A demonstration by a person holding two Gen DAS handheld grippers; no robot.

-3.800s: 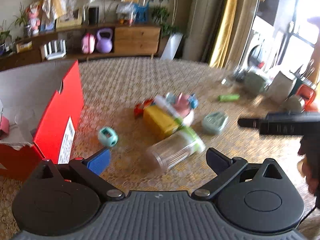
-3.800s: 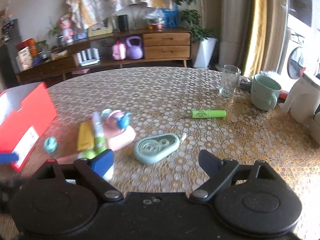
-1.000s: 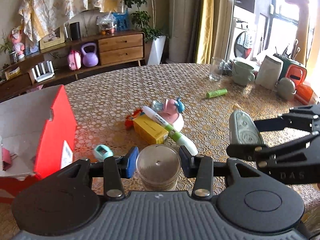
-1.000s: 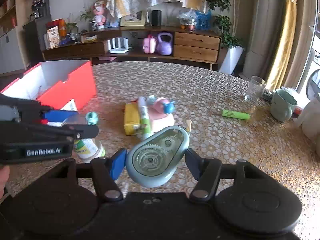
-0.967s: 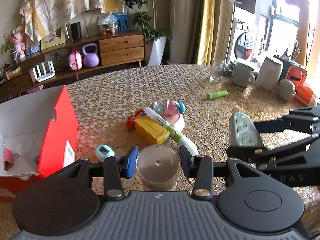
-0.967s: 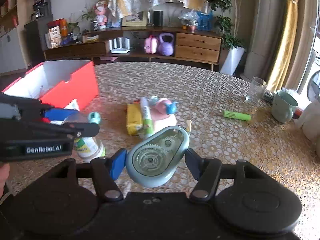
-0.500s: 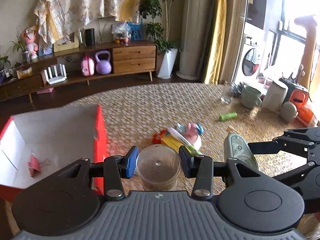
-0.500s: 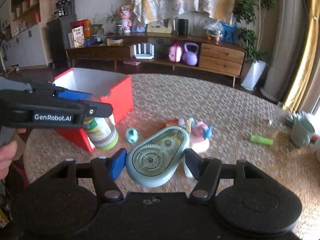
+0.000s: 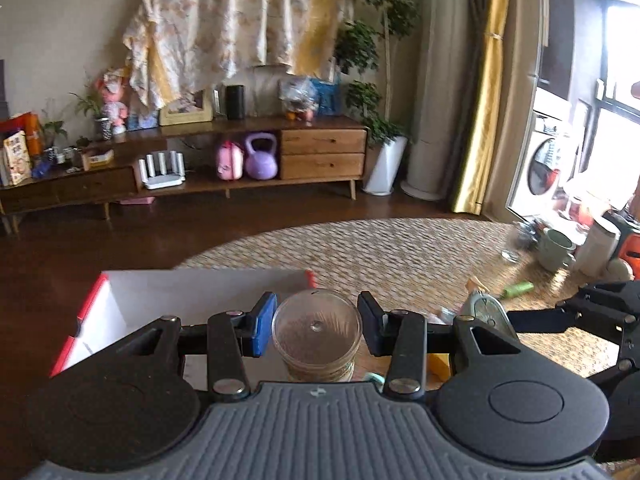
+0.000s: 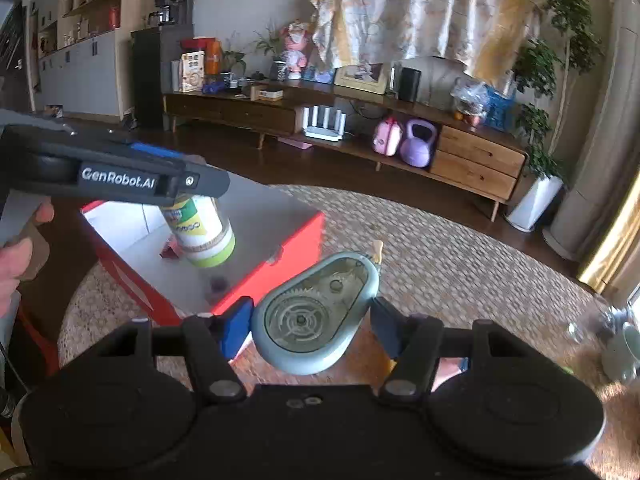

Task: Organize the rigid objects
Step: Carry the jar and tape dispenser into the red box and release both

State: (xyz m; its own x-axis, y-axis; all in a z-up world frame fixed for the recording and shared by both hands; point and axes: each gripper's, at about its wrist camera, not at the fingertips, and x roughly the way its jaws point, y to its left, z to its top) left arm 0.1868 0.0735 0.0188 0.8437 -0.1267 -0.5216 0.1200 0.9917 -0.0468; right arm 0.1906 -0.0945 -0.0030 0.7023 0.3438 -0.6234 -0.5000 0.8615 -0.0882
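Over the open red box (image 10: 256,280) at the table's (image 9: 400,256) left edge, the left gripper (image 9: 316,324) is held level, its fingers closed on a clear jar (image 9: 317,334) hanging above the box interior. Just beside the box's near corner, the right gripper (image 10: 310,322) grips a teal tape dispenser (image 10: 316,312) above the tabletop. Motion blur obscures items behind both grippers.
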